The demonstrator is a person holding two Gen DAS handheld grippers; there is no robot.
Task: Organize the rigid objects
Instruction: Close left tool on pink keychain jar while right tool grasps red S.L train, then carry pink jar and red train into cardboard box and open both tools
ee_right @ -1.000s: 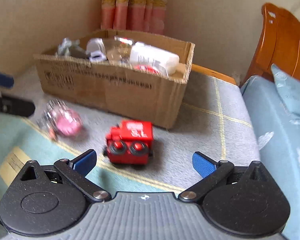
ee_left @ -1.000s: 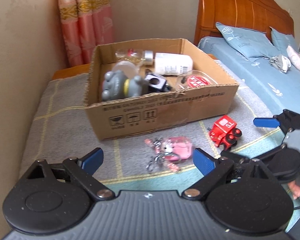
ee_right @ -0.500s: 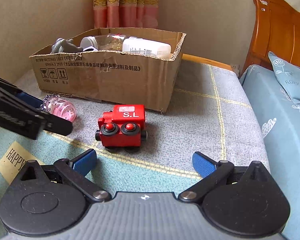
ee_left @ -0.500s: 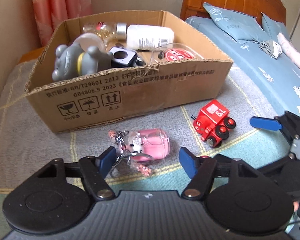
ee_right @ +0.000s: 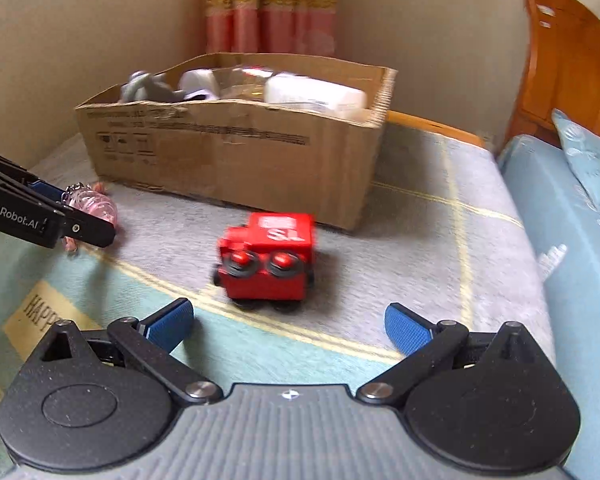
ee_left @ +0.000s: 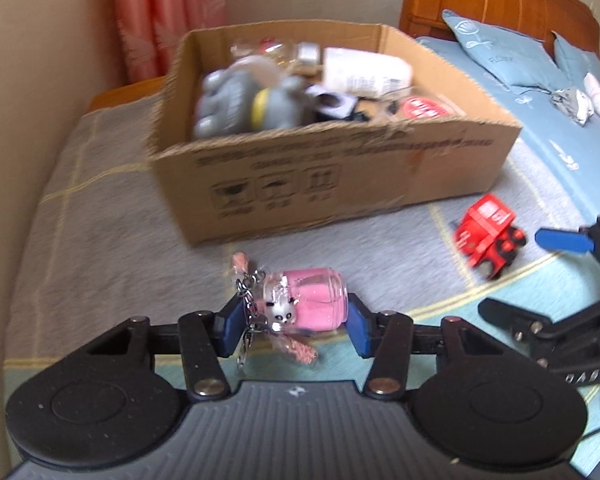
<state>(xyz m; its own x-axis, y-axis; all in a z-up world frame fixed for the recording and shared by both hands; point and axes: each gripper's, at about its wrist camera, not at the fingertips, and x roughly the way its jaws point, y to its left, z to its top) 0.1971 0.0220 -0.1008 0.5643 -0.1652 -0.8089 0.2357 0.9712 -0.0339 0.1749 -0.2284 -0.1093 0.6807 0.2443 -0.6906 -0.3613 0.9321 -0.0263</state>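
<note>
While the left gripper (ee_left: 294,322) clamps the pink bottle (ee_left: 316,300), the right gripper (ee_right: 288,326) gapes empty. The red train (ee_right: 268,266) sits at its twelve o'clock.

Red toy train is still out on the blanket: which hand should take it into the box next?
Right. The right gripper is open with the red toy train straight ahead of its fingers. The left gripper is shut on the pink bottle charm, so it is busy. The cardboard box sits just behind the train.

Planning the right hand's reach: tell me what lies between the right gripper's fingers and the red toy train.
Nothing: only a bare stretch of blanket separates the right gripper from the red toy train, shown in the right wrist view.
</note>
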